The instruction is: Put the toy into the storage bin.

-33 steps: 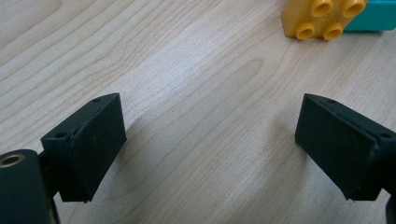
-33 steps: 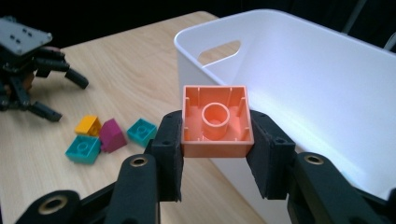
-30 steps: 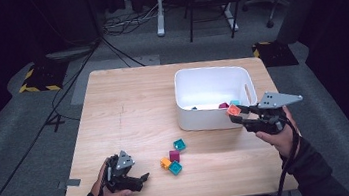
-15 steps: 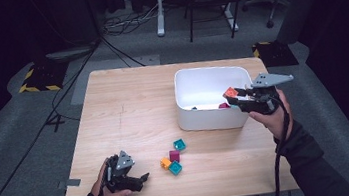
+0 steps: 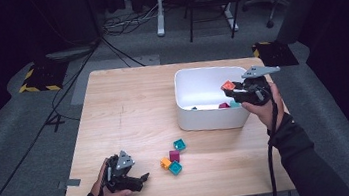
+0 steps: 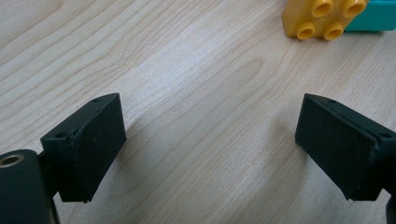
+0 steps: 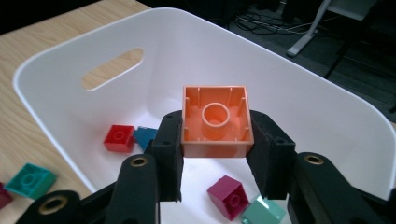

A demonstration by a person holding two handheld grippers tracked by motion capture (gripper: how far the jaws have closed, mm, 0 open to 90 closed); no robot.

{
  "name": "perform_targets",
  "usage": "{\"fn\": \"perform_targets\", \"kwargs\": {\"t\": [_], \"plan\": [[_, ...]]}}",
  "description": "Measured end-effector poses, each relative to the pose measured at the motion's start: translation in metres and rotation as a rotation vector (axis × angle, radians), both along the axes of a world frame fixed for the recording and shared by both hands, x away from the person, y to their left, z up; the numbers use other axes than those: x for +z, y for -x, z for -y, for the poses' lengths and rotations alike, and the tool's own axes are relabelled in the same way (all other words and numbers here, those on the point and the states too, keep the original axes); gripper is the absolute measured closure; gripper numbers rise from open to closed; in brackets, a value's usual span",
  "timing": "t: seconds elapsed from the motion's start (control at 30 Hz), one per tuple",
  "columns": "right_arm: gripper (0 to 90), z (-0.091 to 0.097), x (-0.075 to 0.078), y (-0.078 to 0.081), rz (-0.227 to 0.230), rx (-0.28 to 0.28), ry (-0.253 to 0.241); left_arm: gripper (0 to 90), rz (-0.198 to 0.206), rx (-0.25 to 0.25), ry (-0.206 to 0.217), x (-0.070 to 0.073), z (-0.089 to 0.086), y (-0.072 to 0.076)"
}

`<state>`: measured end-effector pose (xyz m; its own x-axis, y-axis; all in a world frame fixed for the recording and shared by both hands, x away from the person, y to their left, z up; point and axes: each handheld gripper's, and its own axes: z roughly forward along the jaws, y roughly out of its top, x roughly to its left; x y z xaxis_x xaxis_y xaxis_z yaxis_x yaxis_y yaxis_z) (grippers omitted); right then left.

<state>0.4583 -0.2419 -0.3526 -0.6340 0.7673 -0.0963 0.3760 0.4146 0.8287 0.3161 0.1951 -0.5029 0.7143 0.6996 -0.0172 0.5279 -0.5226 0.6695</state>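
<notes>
R gripper [image 7: 215, 154] clamped on square orange plastic brick [image 7: 216, 120], above white plastic bin [image 7: 327, 116]. L gripper [image 6: 210, 149] wide open, empty, on wooden table [image 6: 187, 70].

The high view looks forward and down from above the person's side of the wooden table [image 5: 129, 113], taking in the whole tabletop at mid-frame and dark floor beyond it at the top.

The left gripper view sits very near the tabletop [image 6: 196, 93], facing along its two black jaws, which rise at lower left and lower right; a yellow brick [image 6: 322, 18] lies at the upper right edge.

The right gripper view looks down at close range into the white bin [image 7: 299, 93], its jaws at the bottom.

Shared ground: the white bin [image 5: 201, 87] appears in both the high view and the right gripper view; the yellow brick [image 5: 165, 163] appears in the high view and the left gripper view.
</notes>
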Motion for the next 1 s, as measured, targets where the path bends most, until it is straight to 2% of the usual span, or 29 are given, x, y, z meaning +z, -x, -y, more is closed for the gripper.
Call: {"fn": "perform_targets", "kwargs": {"t": [0.1,0.27,0.37,0.57,0.63,0.7,0.87,1.0], "plan": [[59.6,0.002,-0.004,-0.004,-0.02,-0.005,-0.003,8.8,-0.001,-0.001,0.001,0.0,0.0,0.0],[59.3,0.001,-0.007,-0.007,-0.027,-0.03,0.007,8.8,-0.001,-0.002,-0.001,0.0,0.0,0.0],[49.7,0.003,-0.009,-0.009,-0.039,-0.05,-0.009,8.8,-0.001,0.0,0.001,0.0,0.0,0.0],[49.3,0.008,-0.007,-0.005,-0.033,-0.035,-0.039,8.8,-0.001,0.0,-0.002,0.0,0.0,0.0],[49.2,0.008,-0.005,-0.001,-0.028,-0.032,-0.052,8.8,0.0,0.0,-0.001,0.0,0.0,0.0],[48.9,0.009,-0.002,0.005,-0.011,-0.002,-0.063,8.8,0.0,0.0,-0.001,0.0,0.0,0.0],[47.9,0.009,0.011,0.029,0.032,0.061,-0.084,8.8,-0.001,0.0,-0.002,0.0,0.0,0.0],[46.6,0.005,0.013,0.05,0.061,0.115,-0.088,8.8,0.001,0.001,-0.001,0.0,0.0,0.0]]}}
